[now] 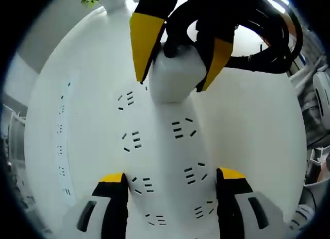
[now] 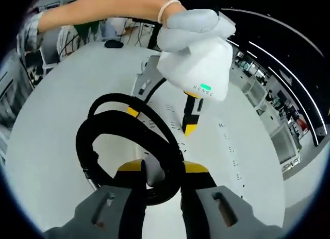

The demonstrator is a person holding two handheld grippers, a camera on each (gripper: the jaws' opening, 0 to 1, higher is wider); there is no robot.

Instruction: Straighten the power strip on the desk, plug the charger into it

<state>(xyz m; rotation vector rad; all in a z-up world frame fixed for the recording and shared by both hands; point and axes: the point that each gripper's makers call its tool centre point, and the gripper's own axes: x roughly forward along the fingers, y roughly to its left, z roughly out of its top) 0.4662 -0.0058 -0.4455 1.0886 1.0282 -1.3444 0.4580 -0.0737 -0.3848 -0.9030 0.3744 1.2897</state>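
Yellow-tipped left gripper (image 1: 172,185) jaws apart straddling long white power strip (image 1: 165,161); right gripper (image 2: 164,169) clamps white charger block (image 1: 175,77) w/ black cable at strip's far end.

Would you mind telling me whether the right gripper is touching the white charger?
Touching. In the left gripper view, the right gripper comes in from the top, its yellow-tipped jaws pressed against both sides of the charger above the power strip.

- The long white plastic power strip (image 1: 165,161) lies on the round white desk (image 1: 258,125).
- The white block charger (image 1: 175,77) sits on its far end, coiled black cable (image 1: 268,38) behind.
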